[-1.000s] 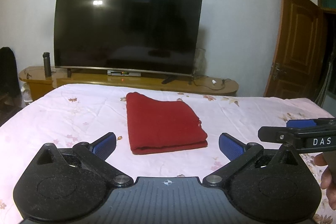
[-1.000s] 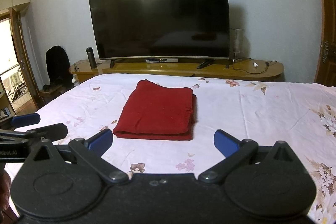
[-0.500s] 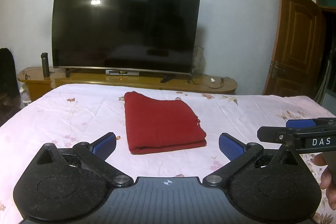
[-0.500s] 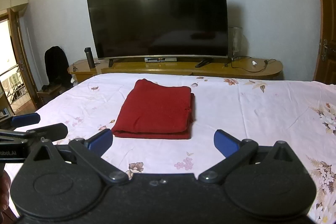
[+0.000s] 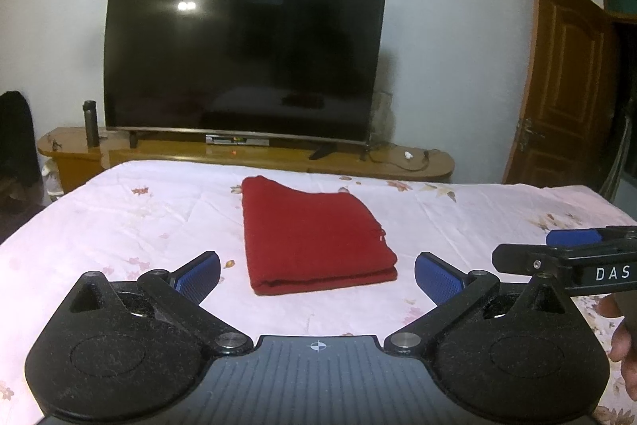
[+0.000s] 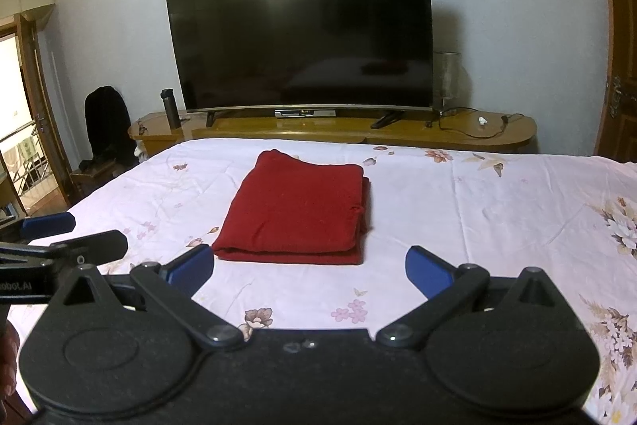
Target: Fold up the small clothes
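The bed (image 5: pixel 119 226), spread with a pale pink floral sheet, filled the lower half of both views; beyond its far edge a large dark television (image 5: pixel 243 55) stood on a long wooden table (image 5: pixel 398 162) against the pale wall; a brown wooden door (image 5: pixel 557 86) stood ajar at the right of the left wrist view, and a dark garment (image 6: pixel 105 122) hung over something near the doorway at the left of the right wrist view.

The red garment (image 5: pixel 314 238) lay folded into a neat, roughly rectangular stack near the middle of the bed, its layered folded edge facing the cameras; nothing touched it.

The left claw (image 5: pixel 317 275) was held low over the near part of the bed, its 2 blue-padded fingers (image 5: pixel 199 275) spread wide apart and gripping nothing; the folded garment sat ahead of the gap between them, apart from both pads. The right claw (image 6: pixel 308 268) was likewise opened wide and empty, with the garment's near edge just beyond its fingertips; in the left wrist view it showed from the side at the right edge, with part of a hand (image 5: pixel 625 341) beneath it.

Smaller things stood on the table: a dark flask (image 5: pixel 90 122) at its left end; a set-top box (image 5: pixel 237 139) under the screen; a black cable (image 6: pixel 477 126) with a small white item (image 6: pixel 482 119) toward the right end.
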`<state>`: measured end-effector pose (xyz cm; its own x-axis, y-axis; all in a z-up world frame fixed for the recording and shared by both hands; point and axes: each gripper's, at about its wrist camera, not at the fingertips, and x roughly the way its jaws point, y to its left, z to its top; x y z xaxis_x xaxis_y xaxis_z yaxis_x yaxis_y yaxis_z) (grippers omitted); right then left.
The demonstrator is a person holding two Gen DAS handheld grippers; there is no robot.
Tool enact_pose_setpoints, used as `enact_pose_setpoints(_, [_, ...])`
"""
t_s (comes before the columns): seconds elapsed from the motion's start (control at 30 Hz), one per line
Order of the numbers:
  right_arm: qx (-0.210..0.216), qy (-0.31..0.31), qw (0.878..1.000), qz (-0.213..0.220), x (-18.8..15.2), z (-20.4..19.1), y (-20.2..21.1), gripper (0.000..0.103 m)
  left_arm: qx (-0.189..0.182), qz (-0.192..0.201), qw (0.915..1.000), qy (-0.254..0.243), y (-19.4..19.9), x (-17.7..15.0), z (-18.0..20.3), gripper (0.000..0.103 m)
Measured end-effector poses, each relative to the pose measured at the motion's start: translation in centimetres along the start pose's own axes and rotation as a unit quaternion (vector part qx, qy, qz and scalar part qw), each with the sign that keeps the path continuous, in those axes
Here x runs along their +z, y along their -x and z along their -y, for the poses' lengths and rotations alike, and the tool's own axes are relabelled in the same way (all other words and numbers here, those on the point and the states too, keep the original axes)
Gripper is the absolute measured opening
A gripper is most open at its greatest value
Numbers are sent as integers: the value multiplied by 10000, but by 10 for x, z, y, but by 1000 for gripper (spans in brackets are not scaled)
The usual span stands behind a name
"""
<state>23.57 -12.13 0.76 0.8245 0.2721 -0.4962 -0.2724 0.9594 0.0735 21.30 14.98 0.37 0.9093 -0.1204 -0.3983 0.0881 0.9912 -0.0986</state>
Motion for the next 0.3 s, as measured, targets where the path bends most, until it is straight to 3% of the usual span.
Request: enact_pose_setpoints(0.3, [-2, 23, 10000, 11, 0, -2, -1, 102, 95, 175, 9998, 9, 3, 1, -4, 102])
